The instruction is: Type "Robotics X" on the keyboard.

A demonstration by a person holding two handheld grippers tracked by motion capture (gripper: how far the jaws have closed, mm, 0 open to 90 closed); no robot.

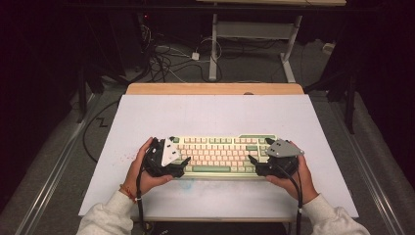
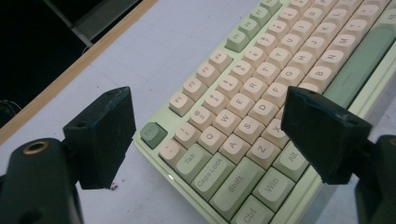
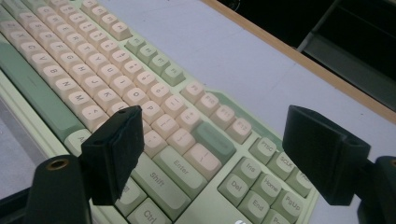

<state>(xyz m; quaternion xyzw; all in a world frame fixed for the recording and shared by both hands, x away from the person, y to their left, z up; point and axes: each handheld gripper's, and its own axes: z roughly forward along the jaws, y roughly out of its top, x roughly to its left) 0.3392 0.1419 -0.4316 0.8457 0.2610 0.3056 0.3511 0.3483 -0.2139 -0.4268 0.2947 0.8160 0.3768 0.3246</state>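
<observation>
A pale green keyboard with cream and green keys lies flat on the white tabletop, near its front edge. My left gripper hovers over the keyboard's left end, held by a hand. In the left gripper view the keyboard runs off to the upper right, and the left gripper is open, its jaws wide apart above the Esc, Tab and Z keys. My right gripper is at the right end. It is open too, jaws spread over the Enter and Shift area of the keyboard. Neither grips anything.
The white tabletop stretches far behind the keyboard, ending at a wooden strip. Beyond it are loose cables on the floor and the legs of another desk. Forearms in light sleeves enter from the bottom.
</observation>
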